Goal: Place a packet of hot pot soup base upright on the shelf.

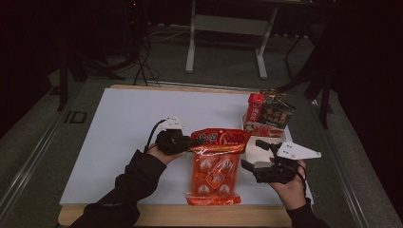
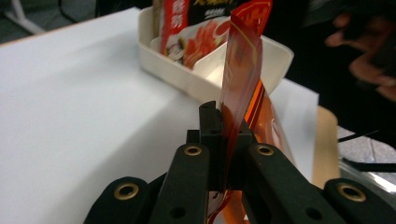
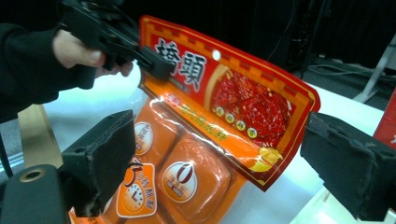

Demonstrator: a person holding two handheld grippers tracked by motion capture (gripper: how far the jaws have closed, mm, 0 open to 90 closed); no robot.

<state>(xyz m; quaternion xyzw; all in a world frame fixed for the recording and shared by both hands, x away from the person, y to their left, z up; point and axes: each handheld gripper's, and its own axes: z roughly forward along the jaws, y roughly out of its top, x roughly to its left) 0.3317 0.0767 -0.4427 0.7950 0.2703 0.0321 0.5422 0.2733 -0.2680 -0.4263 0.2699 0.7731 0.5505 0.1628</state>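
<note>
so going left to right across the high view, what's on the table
left hand-held gripper → orange and red snack bag → right hand-held gripper; the white tray of packets sits farther back, so I leave it out of the order.

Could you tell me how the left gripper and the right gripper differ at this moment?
The left gripper is shut on the red header of the orange sachet pack, lifting that end; the right gripper is open and holds nothing. The left gripper grips the pack from its left edge; the right gripper's jaws stand spread on either side of the pack's other edge, apart from it. Both are hand-held with black jaws.
</note>
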